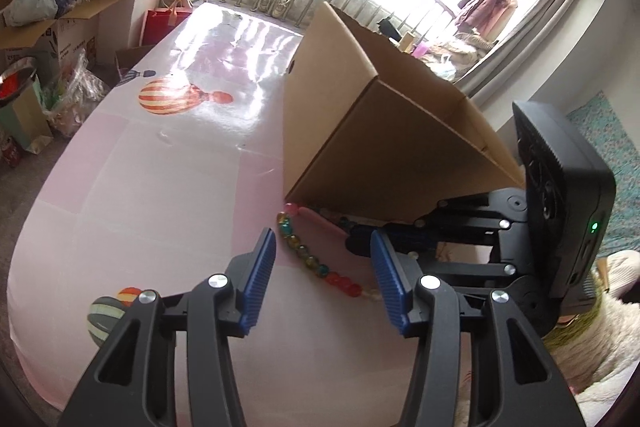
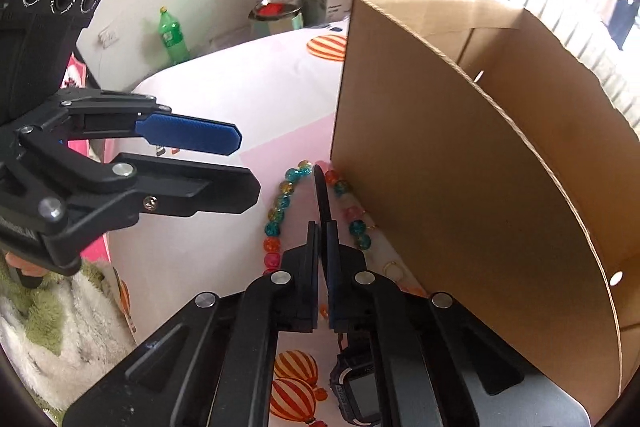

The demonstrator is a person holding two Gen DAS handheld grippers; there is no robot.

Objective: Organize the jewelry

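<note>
A string of coloured glass beads [image 1: 308, 259] lies on the pink balloon-print tablecloth [image 1: 160, 187], running up to the foot of an open cardboard box [image 1: 380, 131]. My left gripper [image 1: 324, 247] hangs open just above the beads, with nothing between its fingers. My right gripper [image 2: 322, 227] is shut on the strap [image 2: 322, 191] of a black digital watch [image 2: 356, 391]; the watch face hangs under the fingers. The bead string [image 2: 276, 215] loops around the right fingertips beside the box [image 2: 460, 187]. A small gold ring [image 2: 390, 269] lies near the box wall.
The box wall stands close on the right of the right gripper. The left gripper [image 2: 224, 163] reaches in from the left. On the floor beyond the table are open cartons [image 1: 60, 23], a red bag [image 1: 160, 23], a green bottle [image 2: 173, 39] and a metal bowl [image 2: 276, 11].
</note>
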